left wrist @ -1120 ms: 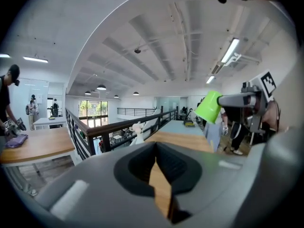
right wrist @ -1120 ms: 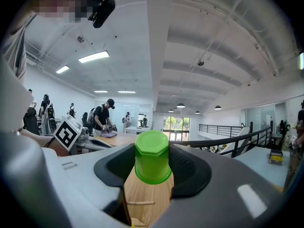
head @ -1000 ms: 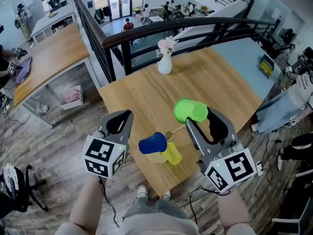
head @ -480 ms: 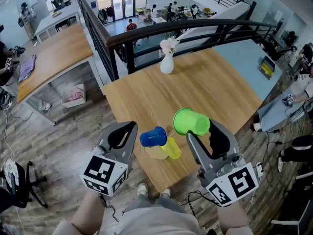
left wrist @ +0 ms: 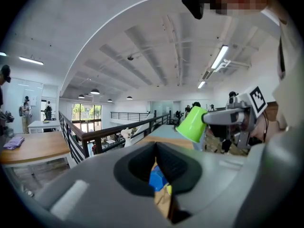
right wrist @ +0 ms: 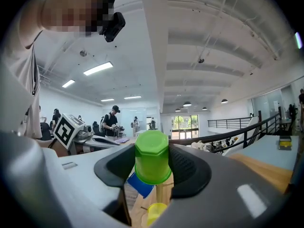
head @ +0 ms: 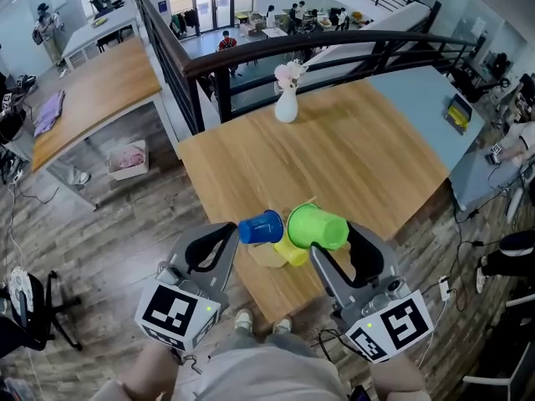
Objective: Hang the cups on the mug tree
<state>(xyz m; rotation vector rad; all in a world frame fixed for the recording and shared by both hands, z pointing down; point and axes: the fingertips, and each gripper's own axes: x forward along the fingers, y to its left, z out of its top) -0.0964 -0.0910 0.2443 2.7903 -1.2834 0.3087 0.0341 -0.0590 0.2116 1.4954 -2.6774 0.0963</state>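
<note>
On the near part of the wooden table [head: 359, 149] stands a small wooden mug tree [head: 267, 257] with a blue cup [head: 261, 227] and a yellow cup [head: 292, 253] on it. My right gripper [head: 334, 237] is shut on a green cup [head: 318, 226], held on its side just right of the tree and above the yellow cup. In the right gripper view the green cup [right wrist: 152, 156] fills the jaws, with the tree's post [right wrist: 160, 194] below it. My left gripper [head: 228, 230] is shut and empty, its tip just left of the blue cup [left wrist: 156, 178].
A white vase with flowers [head: 287, 107] stands at the table's far edge, against a dark railing [head: 251, 53]. The table's near corner lies just beyond my feet [head: 242, 322]. Other tables and people are farther off.
Both grippers have closed in on the mug tree. The green cup has travelled left with the right gripper until it overlaps the yellow cup. The left gripper has come right, up to the blue cup.
</note>
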